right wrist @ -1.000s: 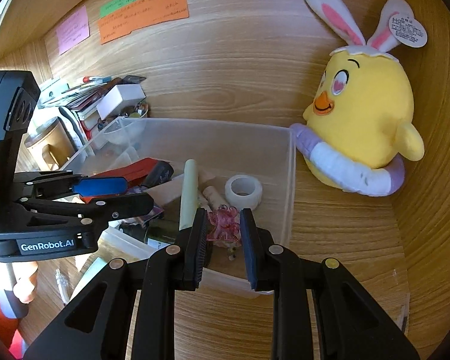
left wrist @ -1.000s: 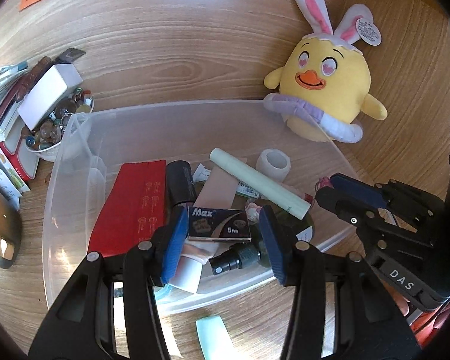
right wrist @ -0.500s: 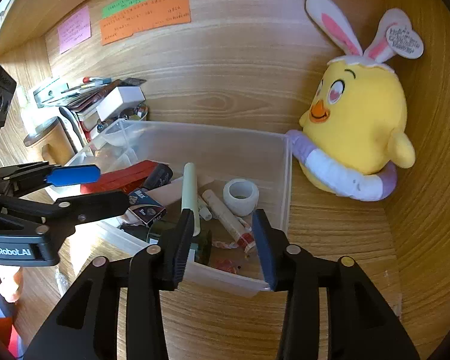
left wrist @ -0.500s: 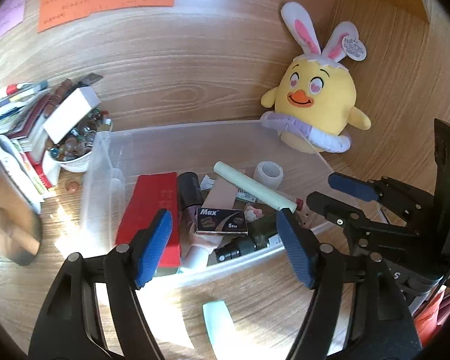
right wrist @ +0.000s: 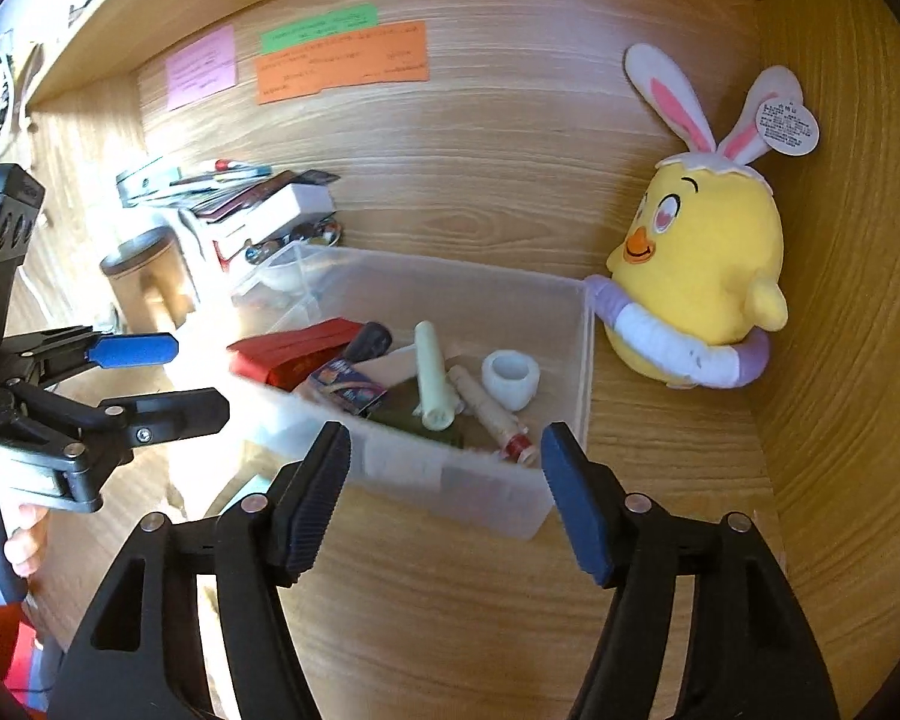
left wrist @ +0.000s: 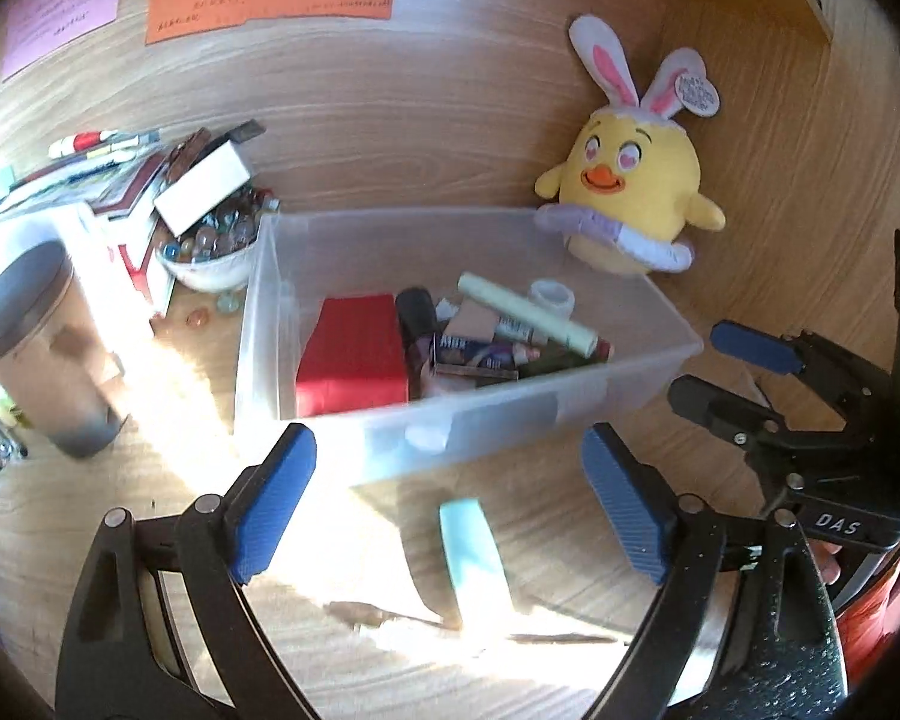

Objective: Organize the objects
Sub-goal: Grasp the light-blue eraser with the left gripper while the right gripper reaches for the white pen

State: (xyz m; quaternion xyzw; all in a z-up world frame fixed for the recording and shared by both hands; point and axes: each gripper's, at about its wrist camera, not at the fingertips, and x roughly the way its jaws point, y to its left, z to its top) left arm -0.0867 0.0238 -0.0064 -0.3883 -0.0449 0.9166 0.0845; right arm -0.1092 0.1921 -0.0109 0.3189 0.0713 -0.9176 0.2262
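Left wrist view: left gripper [left wrist: 447, 510] spreads its jaws wider, nothing between them; right gripper [right wrist: 444, 495] likewise opening, empty. Just beyond both sits the clear bin [left wrist: 510, 420] holding a red box [left wrist: 354, 354], pale tube [left wrist: 528, 315], tape roll [right wrist: 510, 378].

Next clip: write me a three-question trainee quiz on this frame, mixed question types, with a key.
1. True or false: the roll of white tape lies inside the clear bin.
2. What lies on the desk just in front of the bin in the left wrist view? A) a pale blue strip B) a spoon C) a battery
3. Fill in: the yellow chick plush wears pink and white rabbit ____.

Key: 1 true. 2 A, the pale blue strip. 3 ears.
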